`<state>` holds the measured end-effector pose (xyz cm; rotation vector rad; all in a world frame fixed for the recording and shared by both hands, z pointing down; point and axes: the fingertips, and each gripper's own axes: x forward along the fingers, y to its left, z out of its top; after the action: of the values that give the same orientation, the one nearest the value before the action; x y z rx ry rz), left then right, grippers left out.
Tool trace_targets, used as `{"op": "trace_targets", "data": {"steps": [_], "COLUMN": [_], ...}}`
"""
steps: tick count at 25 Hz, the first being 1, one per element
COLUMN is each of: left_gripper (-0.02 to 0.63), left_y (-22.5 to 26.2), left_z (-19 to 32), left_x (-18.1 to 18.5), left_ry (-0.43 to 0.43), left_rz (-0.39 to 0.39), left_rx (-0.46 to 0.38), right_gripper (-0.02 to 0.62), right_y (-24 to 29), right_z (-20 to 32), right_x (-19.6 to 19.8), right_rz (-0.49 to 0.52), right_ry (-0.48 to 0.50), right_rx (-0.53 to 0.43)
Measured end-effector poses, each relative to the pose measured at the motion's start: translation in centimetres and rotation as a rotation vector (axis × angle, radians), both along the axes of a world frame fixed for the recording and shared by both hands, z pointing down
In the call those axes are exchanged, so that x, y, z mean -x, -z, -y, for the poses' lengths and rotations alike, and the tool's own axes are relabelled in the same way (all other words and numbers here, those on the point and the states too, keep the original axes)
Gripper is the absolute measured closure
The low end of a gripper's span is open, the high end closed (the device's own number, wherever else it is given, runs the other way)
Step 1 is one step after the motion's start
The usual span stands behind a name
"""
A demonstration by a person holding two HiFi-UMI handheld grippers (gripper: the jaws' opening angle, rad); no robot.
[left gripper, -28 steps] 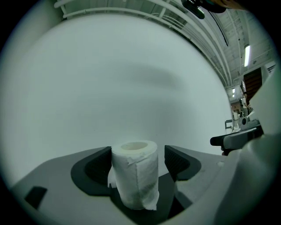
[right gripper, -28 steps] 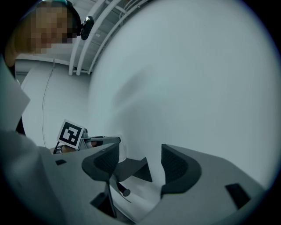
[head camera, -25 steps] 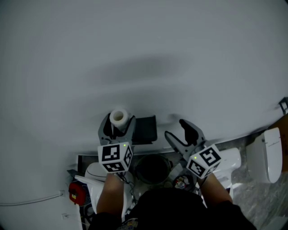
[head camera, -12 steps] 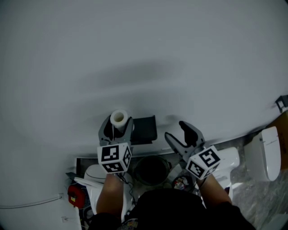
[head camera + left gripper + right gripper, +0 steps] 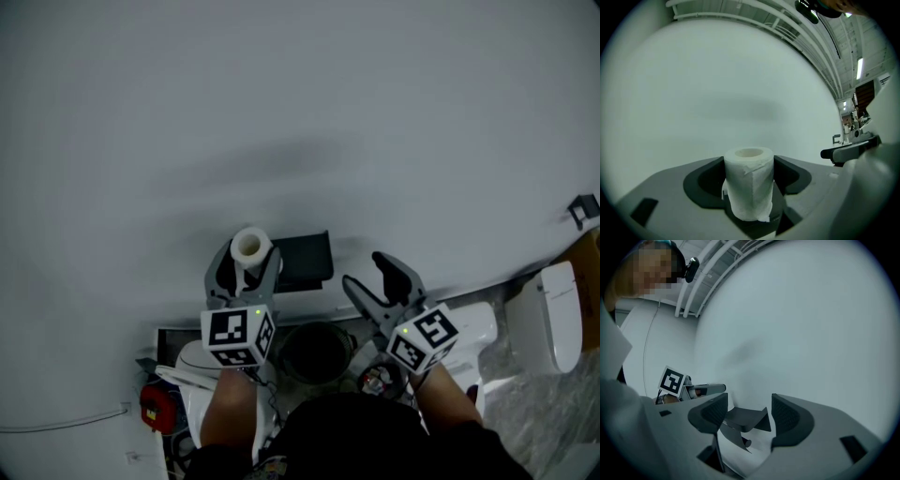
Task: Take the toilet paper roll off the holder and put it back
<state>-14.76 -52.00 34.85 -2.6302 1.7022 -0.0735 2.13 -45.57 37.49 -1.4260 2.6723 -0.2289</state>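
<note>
While the left gripper (image 5: 246, 266), whose jaws have just been closing, clamps the toilet paper roll (image 5: 249, 247) upright with its core vertical, the dark holder (image 5: 306, 261) sits against the wall (image 5: 309, 103) just to the roll's right, between the two tools. Further right, the right gripper (image 5: 367, 270) faces the holder with jaws apart and empty, so the left hand looks better placed to return the roll sideways.

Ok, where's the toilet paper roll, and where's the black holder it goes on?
toilet paper roll (image 5: 749, 187), left gripper view, on its wrapped paper side.
black holder (image 5: 305, 255), head view, on the middle of its dark plate.
</note>
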Motion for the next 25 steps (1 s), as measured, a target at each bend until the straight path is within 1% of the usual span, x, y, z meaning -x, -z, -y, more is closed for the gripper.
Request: {"op": "trace_targets", "data": {"steps": [6,11,15,17,19,25], "left_gripper": [0.304,0.304,0.304,0.304,0.304,0.304], "left_y": [1.5,1.1,-0.1,-1.0,-1.8,-3.5], "left_z": [-1.9,-3.3,-6.0,-7.5,-8.6,-10.8], "left_x": [0.2,-0.2,2.7,3.9,4.3,4.5], "left_ry": [-0.029,-0.042,-0.059,-0.083,-0.113,-0.188], "left_rz": [-0.019,-0.005,-0.014,-0.029,-0.051,-0.112], "left_rx": [-0.020,0.009,0.031,0.045,0.057,0.087], "right_gripper": [0.319,0.319,0.319,0.319,0.319,0.319], "right_y": [0.6,0.6,0.0,-0.5,-1.2,-3.8], "right_z": [-0.7,-1.3,-3.3,-4.3,-4.9,-6.7], "right_x": [1.0,1.2,4.8,6.4,7.2,7.3], "right_rz": [-0.002,-0.001,-0.018,-0.027,-0.035,-0.064], "right_ry": [0.018,0.031,0.046,0.045,0.035,-0.013], "right_rx": [0.007,0.023,0.037,0.045,0.059,0.123]}}
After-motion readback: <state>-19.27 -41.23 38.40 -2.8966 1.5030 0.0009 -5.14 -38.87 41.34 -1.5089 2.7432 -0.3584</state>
